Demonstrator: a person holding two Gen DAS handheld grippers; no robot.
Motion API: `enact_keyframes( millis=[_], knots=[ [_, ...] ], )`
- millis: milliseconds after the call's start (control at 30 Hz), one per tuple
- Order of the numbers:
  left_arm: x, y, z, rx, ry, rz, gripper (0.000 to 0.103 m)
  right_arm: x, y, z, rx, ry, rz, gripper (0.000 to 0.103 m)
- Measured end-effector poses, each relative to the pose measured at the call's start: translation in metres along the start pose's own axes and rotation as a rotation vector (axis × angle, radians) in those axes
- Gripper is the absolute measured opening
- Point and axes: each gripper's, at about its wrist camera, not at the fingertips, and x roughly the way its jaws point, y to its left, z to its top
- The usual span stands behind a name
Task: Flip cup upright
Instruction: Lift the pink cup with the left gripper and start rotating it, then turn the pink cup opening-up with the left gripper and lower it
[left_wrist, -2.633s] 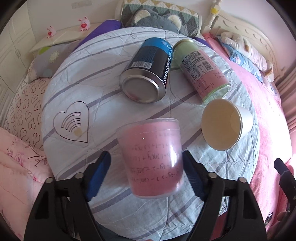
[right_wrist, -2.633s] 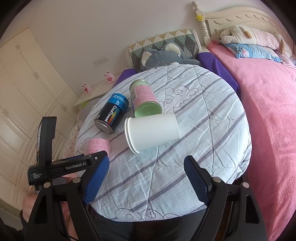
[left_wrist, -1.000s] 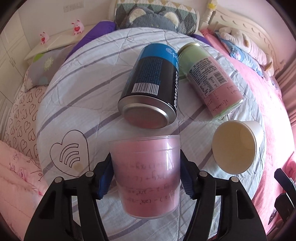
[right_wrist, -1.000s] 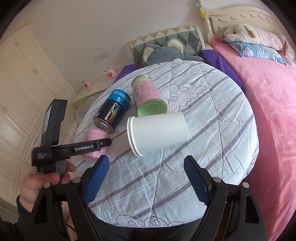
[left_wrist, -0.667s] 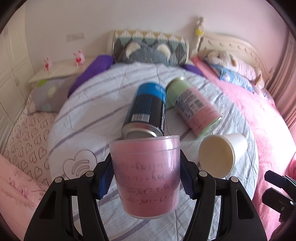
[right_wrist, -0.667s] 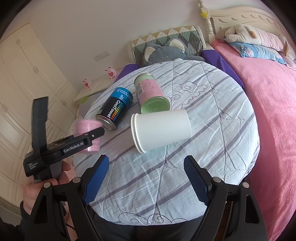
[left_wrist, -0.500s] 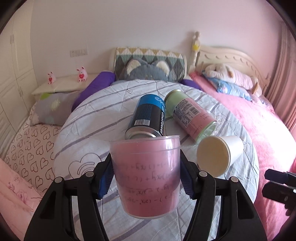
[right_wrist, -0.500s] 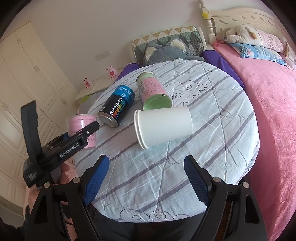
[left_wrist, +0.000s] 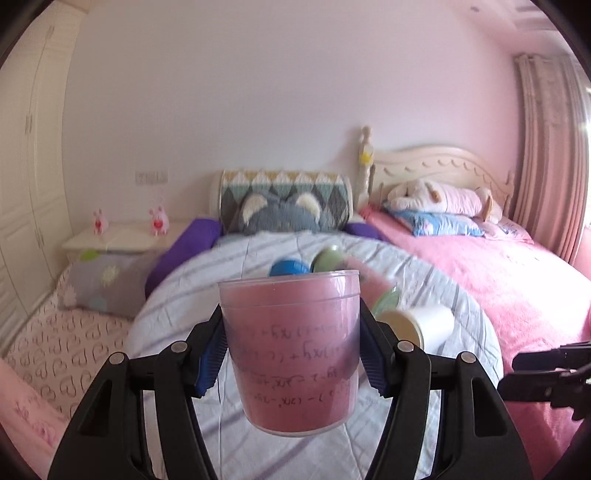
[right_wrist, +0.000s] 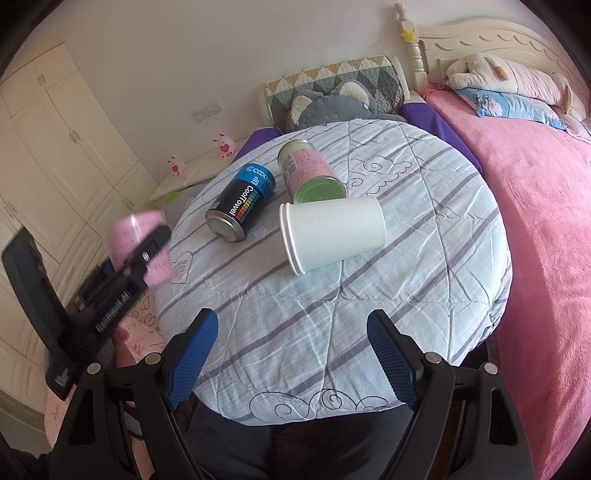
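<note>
We have the pink plastic cup (left_wrist: 291, 354) clamped between the blue pads of our left gripper (left_wrist: 291, 350), and in the last half second it has swung from looking down at the round table (right_wrist: 424, 280) to looking level across the bedroom. The cup now rides mouth up, lifted clear of the striped cloth and off the table's left edge, where a moment ago it hung low over the cloth. We judge the flip itself done; what remains is setting it down upright. Our right gripper (right_wrist: 291, 354) hovers with its jaws spread wide and empty, near the table's front edge. The white paper cup (right_wrist: 332, 232), blue CoolTowel can (right_wrist: 242, 203) and green-and-pink can (right_wrist: 310, 173) lie on their sides.
</note>
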Motion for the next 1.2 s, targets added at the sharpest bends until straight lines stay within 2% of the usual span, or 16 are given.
enact_keyframes(
  millis=[100,267,433,600,1200],
  knots=[
    [0.008,-0.002,-0.007,0.006,-0.006,0.001,0.064,-0.001,0.0,-0.002,0.007,-0.003,-0.003,0.084],
    [0.021,-0.001,-0.044,-0.009,0.062,0.019,0.064,-0.002,-0.005,-0.008,0.017,0.004,-0.017,0.084],
    [0.017,0.0,-0.057,-0.019,0.085,0.021,0.064,-0.006,-0.007,-0.008,0.017,0.0,-0.03,0.084],
    [0.014,0.005,-0.075,-0.035,0.166,0.025,0.064,-0.007,-0.002,-0.009,0.008,-0.002,-0.025,0.084],
    [-0.016,0.005,-0.093,-0.035,0.223,0.017,0.064,-0.015,0.026,-0.018,-0.044,-0.017,0.003,0.084]
  ],
)
